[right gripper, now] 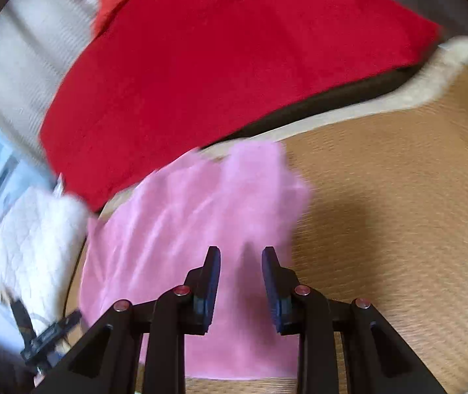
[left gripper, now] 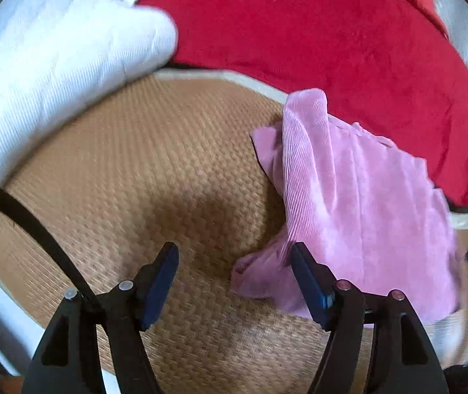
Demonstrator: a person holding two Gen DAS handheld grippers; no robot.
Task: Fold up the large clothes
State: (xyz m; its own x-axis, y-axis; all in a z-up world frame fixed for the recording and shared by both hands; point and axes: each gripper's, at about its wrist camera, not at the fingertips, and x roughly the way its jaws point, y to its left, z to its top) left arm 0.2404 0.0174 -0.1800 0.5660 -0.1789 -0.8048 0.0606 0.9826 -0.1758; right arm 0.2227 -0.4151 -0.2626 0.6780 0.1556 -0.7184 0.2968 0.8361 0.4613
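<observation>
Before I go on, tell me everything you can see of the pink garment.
The pink garment is soft, fine-ribbed fabric like corduroy, lying rumpled and partly folded on the woven mat. One corner stands up in a peak; its far edge seems to meet the red blanket. Neither gripper holds it.

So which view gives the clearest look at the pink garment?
The left wrist view: the pink garment appears sharp, ribbing and folds visible, beside the mat. The right wrist view shows it larger but motion-blurred, partly behind the jaws.
</observation>
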